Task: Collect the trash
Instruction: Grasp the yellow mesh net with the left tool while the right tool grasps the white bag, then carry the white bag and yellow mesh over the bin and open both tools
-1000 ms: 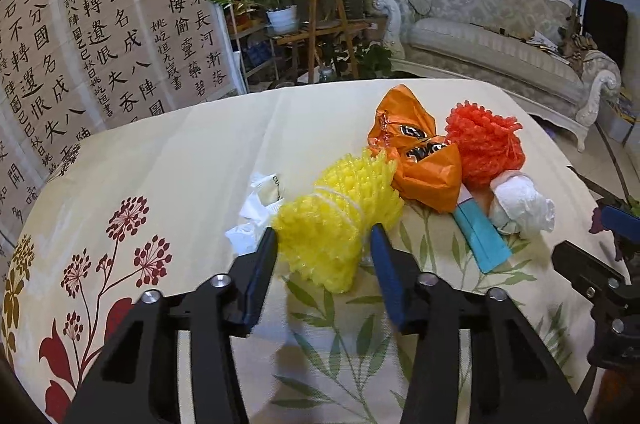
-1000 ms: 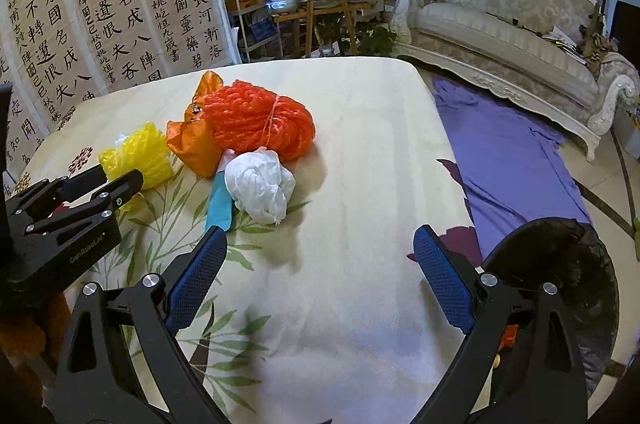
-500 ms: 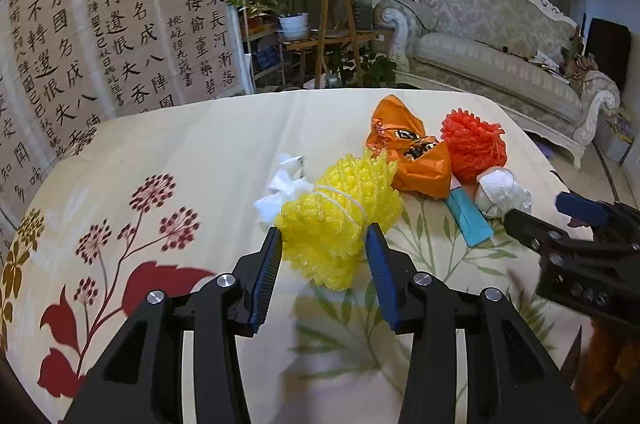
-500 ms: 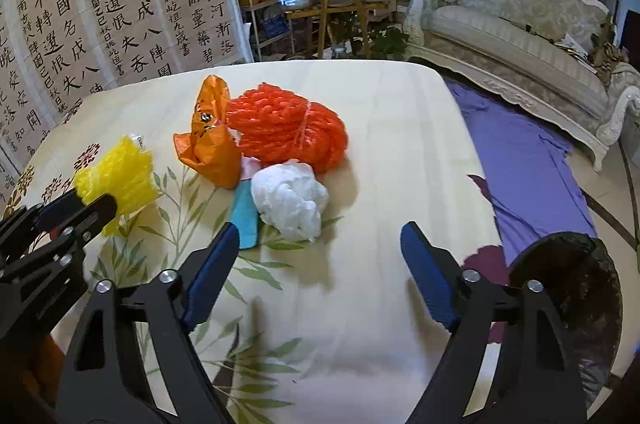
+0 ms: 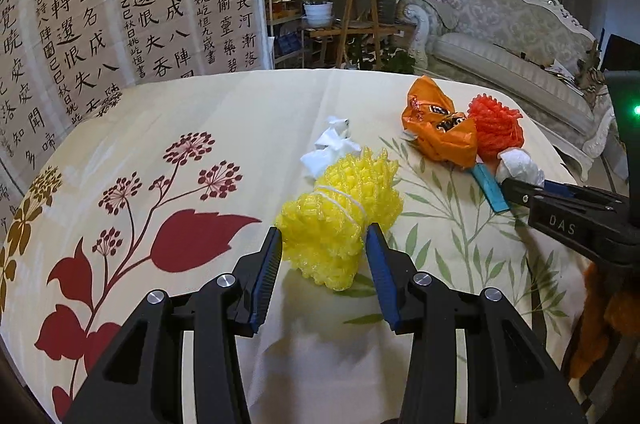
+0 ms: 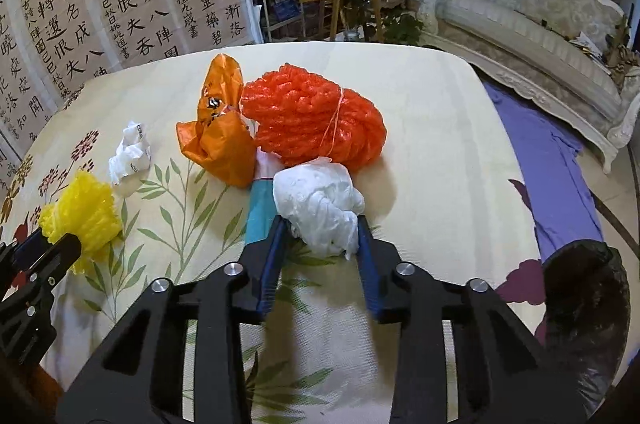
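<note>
Best squeezed gently: right gripper (image 6: 320, 236) closing around white plastic wad (image 6: 318, 207), left gripper (image 5: 324, 248) clamped on yellow foam net (image 5: 340, 220).

left gripper (image 5: 323, 242) clamped, right gripper (image 6: 320, 232) fingers (image 6: 272, 256) closing

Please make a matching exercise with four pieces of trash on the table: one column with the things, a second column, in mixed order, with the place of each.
Things:
1. yellow foam net
2. white plastic bag
3. orange wrapper
4. crumpled white paper

Places:
A. lying alone on the cloth, between the yellow and orange items
B. between the pads of the right tool, whose jaws are closing
C. between the pads of the left tool
D. against the left side of the red foam net

Pairs: 1-C, 2-B, 3-D, 4-A
</note>
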`<state>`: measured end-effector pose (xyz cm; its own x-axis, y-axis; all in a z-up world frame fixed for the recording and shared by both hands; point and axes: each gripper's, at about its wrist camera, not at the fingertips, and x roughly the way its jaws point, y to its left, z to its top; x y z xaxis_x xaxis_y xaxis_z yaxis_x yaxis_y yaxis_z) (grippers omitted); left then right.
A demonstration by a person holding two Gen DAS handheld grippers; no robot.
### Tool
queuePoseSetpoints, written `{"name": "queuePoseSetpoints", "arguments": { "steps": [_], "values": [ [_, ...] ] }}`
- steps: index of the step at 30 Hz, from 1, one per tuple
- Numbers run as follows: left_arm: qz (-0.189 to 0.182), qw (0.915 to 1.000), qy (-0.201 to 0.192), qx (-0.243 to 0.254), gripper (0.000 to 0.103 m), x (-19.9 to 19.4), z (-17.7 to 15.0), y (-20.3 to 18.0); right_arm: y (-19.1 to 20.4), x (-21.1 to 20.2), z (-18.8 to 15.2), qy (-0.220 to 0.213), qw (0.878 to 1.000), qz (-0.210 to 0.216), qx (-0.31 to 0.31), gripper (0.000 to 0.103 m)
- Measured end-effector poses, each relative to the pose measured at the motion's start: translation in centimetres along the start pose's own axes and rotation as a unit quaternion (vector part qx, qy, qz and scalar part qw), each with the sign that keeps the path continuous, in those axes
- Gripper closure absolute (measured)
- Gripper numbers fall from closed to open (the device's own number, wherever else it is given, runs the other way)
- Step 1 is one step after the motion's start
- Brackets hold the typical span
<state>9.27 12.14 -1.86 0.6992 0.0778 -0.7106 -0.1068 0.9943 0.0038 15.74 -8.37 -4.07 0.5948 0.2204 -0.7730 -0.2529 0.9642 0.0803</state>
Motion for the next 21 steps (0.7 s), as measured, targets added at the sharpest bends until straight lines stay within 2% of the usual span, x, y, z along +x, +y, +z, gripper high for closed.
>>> {"name": "queuePoseSetpoints", "arguments": {
  "steps": [7,21],
  "values": [
    [-0.004,1.0,-0.003,-0.006,0.059,-0.5,-0.5,0.0,0.0,-0.7,-0.8,-0.005,1.0,-0.004,0.002,0.077],
    [-0.012,0.9999,-0.009,-0.007,0.059,-2.1,-1.7,-0.4,-0.3,-4.0,-3.8,-0.013,1.0,-0.009,0.008,0.077]
  ]
}}
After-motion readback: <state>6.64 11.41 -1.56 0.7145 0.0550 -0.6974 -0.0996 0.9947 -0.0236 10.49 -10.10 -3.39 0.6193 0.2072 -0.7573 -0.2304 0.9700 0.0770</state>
